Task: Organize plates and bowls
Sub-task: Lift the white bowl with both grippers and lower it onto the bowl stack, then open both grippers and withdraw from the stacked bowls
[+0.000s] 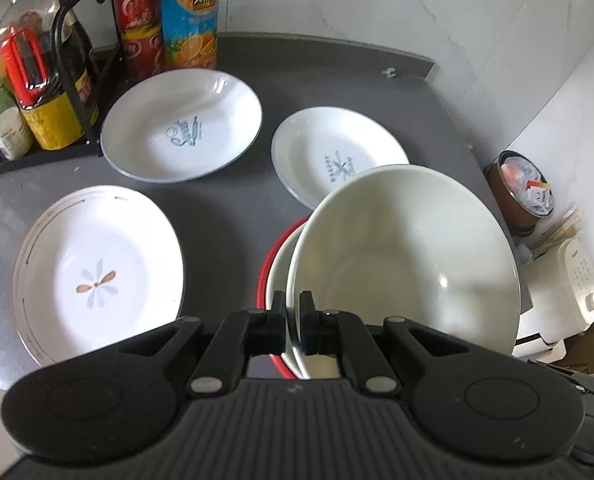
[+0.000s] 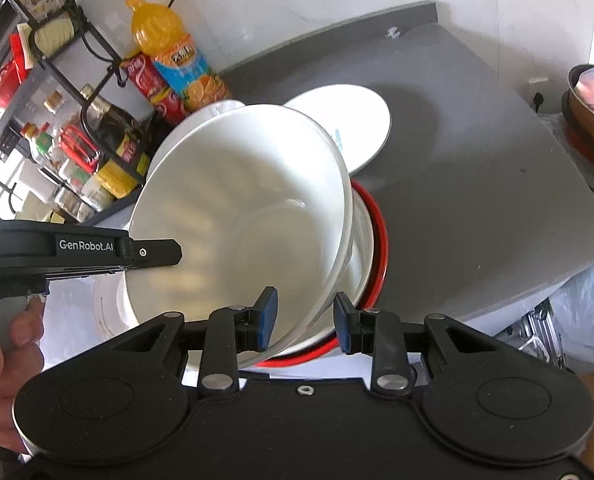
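The white bowl (image 1: pixel 409 264) is pinched at its rim by the left gripper (image 1: pixel 293 312); the right gripper (image 2: pixel 304 312) is spread, apparently untouching.

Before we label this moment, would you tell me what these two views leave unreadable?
- Left wrist view: the white bowl covers most of the red-rimmed bowl and part of the small plate.
- Right wrist view: the bowl hides the red-rimmed bowl's inside.
- Both views: the small plate's print is too blurred to read.
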Demonstrator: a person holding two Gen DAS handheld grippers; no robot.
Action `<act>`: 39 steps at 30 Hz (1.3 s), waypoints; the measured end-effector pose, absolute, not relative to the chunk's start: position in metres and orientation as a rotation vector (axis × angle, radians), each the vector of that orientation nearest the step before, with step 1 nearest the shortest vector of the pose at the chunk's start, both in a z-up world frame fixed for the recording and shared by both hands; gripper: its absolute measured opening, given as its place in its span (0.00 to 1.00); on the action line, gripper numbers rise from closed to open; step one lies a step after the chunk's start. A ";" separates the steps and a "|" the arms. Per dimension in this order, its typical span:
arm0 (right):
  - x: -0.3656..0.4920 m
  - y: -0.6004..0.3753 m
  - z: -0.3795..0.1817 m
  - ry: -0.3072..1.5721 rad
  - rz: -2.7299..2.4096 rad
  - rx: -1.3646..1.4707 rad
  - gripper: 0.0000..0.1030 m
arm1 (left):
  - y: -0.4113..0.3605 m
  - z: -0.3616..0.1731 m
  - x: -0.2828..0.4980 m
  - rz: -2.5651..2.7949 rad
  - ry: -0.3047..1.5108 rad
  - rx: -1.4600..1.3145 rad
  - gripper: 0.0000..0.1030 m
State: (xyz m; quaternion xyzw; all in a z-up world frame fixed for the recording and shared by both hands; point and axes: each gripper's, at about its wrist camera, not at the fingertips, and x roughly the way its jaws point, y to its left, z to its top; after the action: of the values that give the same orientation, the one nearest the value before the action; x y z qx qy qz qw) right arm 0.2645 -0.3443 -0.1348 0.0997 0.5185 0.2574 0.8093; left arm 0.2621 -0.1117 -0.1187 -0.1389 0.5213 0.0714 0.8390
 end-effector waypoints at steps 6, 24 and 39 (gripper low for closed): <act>0.263 -0.336 -0.136 1.106 0.549 0.181 0.30 | -0.108 -0.128 0.261 0.181 1.123 -0.290 0.05; 0.272 -0.317 -0.136 1.119 0.542 0.064 0.39 | -0.104 -0.152 0.279 0.161 1.143 -0.272 0.09; 0.250 -0.318 -0.123 1.102 0.368 0.124 0.49 | -0.081 -0.135 0.271 -0.004 1.105 -0.259 0.18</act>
State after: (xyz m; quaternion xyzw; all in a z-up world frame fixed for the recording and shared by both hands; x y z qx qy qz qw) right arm 0.2496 -0.3175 -0.1234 0.0585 0.5204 0.1739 0.8340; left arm 0.2709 -0.0807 -0.1350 -0.1228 0.5234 -0.0019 0.8432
